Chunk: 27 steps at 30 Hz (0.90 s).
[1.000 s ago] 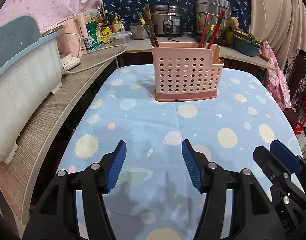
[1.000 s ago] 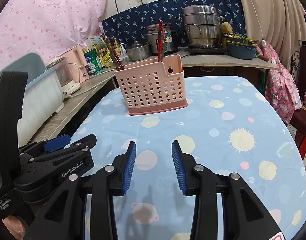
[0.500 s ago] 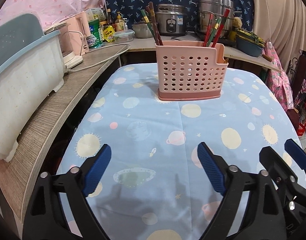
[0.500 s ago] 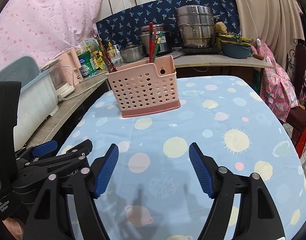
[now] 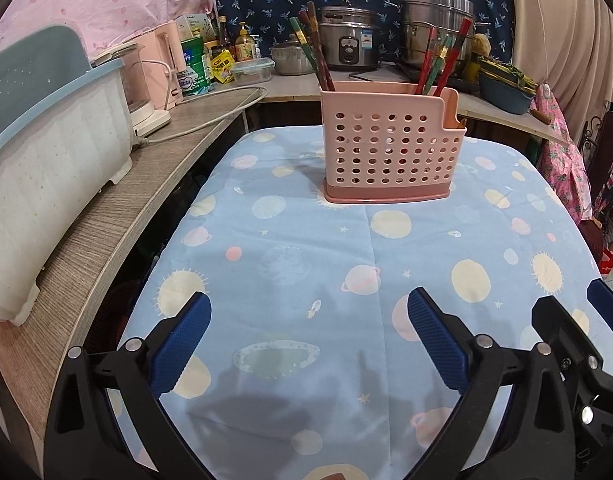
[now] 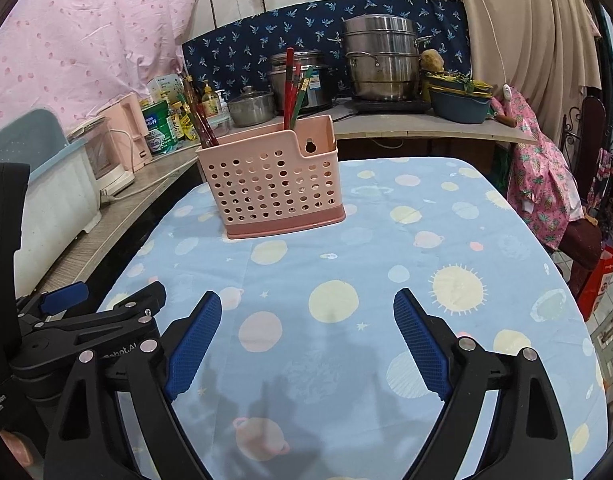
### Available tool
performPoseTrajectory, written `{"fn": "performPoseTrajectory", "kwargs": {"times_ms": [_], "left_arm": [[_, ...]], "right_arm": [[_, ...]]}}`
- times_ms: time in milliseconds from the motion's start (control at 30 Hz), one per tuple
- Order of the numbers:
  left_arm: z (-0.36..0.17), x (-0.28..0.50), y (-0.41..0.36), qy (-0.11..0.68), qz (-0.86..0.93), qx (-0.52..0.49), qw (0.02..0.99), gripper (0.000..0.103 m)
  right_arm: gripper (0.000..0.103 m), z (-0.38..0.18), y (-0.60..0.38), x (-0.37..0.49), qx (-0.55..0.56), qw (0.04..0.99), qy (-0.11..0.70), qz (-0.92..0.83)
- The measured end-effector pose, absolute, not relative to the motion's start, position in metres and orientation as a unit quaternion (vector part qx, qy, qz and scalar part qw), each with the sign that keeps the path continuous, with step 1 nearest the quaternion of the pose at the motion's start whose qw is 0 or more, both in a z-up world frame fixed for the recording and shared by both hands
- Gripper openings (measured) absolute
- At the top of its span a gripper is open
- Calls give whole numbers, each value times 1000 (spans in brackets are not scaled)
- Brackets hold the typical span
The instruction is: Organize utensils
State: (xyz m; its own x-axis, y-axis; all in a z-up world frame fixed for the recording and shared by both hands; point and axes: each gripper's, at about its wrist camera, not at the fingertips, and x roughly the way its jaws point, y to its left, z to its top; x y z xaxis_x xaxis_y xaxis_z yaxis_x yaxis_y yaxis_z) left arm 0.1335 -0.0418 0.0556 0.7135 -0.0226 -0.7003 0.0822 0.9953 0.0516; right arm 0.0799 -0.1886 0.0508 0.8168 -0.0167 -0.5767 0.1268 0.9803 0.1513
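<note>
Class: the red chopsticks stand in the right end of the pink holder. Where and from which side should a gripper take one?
Grip a red chopstick on its bare upper shaft, coming from above the pink holder: the walls hide its lower half, and the top leans free.

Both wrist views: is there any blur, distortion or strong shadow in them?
Left wrist view: sharp, but the fisheye bends the wooden counter into a curve; soft shadows lie on the tablecloth near the left gripper. Right wrist view: also sharp, dark corners, similar soft shadows before the right gripper.
</note>
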Motion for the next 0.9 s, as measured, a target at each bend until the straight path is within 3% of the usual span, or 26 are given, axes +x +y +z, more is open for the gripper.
{"fn": "performPoseTrajectory", "kwargs": {"times_ms": [900], "left_arm": [[60,136,-39,368,-26,41,929,95]], "right_arm": [[84,53,-184,84,85,949,301,-36]]}}
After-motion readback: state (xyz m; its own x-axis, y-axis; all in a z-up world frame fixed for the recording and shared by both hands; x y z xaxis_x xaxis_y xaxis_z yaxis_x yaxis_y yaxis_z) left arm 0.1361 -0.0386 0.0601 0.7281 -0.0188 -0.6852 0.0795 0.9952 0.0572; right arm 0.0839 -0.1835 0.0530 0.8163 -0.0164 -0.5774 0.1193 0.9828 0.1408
